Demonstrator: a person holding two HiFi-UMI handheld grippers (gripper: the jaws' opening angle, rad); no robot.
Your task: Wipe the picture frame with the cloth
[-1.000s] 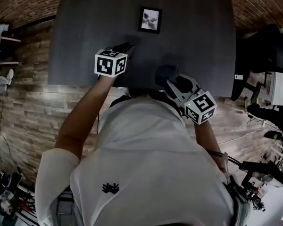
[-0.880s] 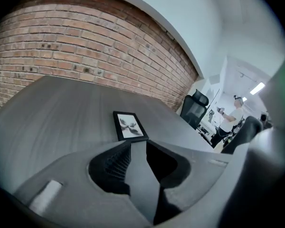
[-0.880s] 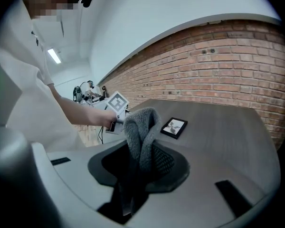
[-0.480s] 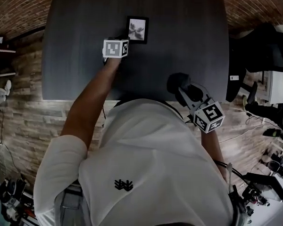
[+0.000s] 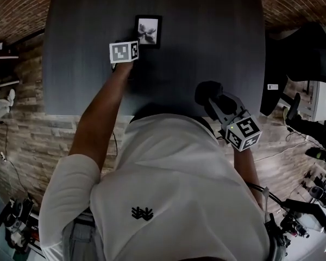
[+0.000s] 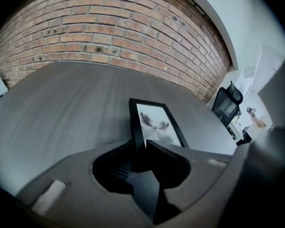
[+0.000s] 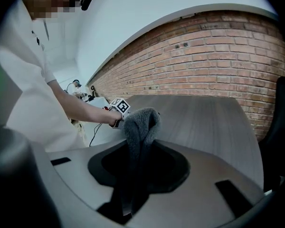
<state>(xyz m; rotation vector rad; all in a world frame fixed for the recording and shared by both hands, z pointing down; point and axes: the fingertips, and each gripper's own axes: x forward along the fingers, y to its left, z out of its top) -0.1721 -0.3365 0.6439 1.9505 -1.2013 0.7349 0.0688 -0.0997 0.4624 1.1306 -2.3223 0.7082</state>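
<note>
From the head view we see a dark grey table [image 5: 217, 42] with a black picture frame [image 5: 149, 31] lying flat toward its far side. Only the left gripper view shows our left gripper [image 6: 141, 147] pinched on the frame's near corner. The right gripper view shows our right gripper [image 7: 137, 151] clamped on a grey cloth [image 7: 141, 122], near the table's front edge.

grey table [image 5: 217, 31] | brick wall [image 6: 109, 37] | black office chair [image 6: 226, 109]
</note>
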